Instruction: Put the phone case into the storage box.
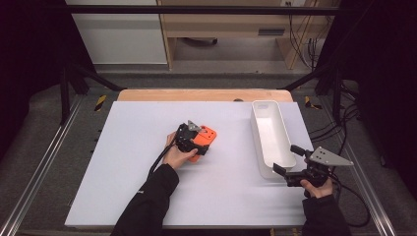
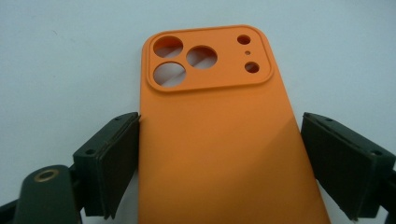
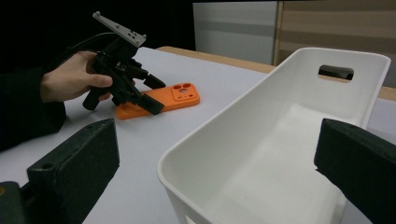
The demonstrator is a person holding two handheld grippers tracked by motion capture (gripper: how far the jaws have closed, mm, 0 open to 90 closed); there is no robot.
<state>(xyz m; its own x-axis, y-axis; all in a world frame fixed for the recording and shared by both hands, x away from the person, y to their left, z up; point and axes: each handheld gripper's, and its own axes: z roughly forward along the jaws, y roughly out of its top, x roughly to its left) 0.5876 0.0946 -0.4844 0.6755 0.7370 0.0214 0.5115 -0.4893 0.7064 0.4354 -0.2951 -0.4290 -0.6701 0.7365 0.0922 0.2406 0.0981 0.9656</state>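
An orange phone case (image 1: pixel 205 137) lies flat on the white table mat (image 1: pixel 137 191), its camera cut-outs pointing away from the person. My left gripper (image 1: pixel 196 143) reaches down over its near half. In the left gripper view both pads sit against the long edges of the phone case (image 2: pixel 219 140), so the gripper (image 2: pixel 219 156) is shut on it. My right gripper (image 1: pixel 286 159) is held at the near end of a white bin (image 1: pixel 256 129), jaws wide apart with nothing between them. The right gripper view has the bin's rim (image 3: pixel 233 112) between its jaws, with the case (image 3: pixel 175 99) and left gripper (image 3: pixel 140 93) farther off.
The long white bin stands lengthwise at the right of the mat and holds nothing; a handle slot (image 3: pixel 335 72) opens its far end. A wooden table edge (image 1: pixel 204 95) runs behind the mat. Metal rails flank the table.
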